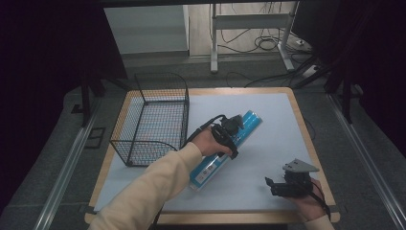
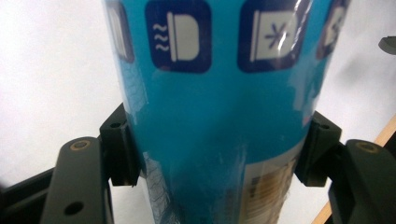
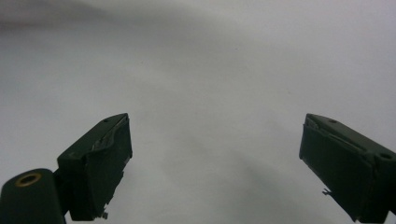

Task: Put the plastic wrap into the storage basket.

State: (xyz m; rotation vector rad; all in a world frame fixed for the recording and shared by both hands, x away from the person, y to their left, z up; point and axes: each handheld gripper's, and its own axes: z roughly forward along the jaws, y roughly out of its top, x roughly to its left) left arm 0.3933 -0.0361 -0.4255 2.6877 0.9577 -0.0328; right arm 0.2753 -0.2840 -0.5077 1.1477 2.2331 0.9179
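The table [image 1: 306,134] is taking up most of the room in front of me, a wooden-edged top with a pale sheet lying over nearly all of it. Grey floor is showing around it, dark curtains are hanging at both sides, and a white metal frame [image 1: 249,21] with loose cables is standing beyond the far edge.

The wire basket [image 1: 153,120] is sitting on the left part of the table, black mesh, open at the top. Just beside its right wall, the blue roll [image 1: 225,148] is lying slantwise across the middle of the sheet, one end pointing toward the far right, the other toward the near edge.

From the high view, a person's left arm in a cream sleeve [image 1: 153,187] is reaching in over the roll, and the left hand-held gripper [image 1: 230,132] is sitting across the roll's middle. The left gripper view is making this plainer: the left hand-held gripper [image 2: 217,154] is clamping the blue roll [image 2: 219,93], both jaws pressing against the roll's sides. That close view is also showing dark blue square icons printed around the roll and a wrinkled clear wrap over it, too small to make out from above.

The right hand-held gripper [image 1: 282,186] is waiting at the near right corner of the table, well apart from the roll, a grey plate on top. In the right gripper view, the right hand-held gripper [image 3: 215,168] is holding its jaws wide apart over bare pale sheet.
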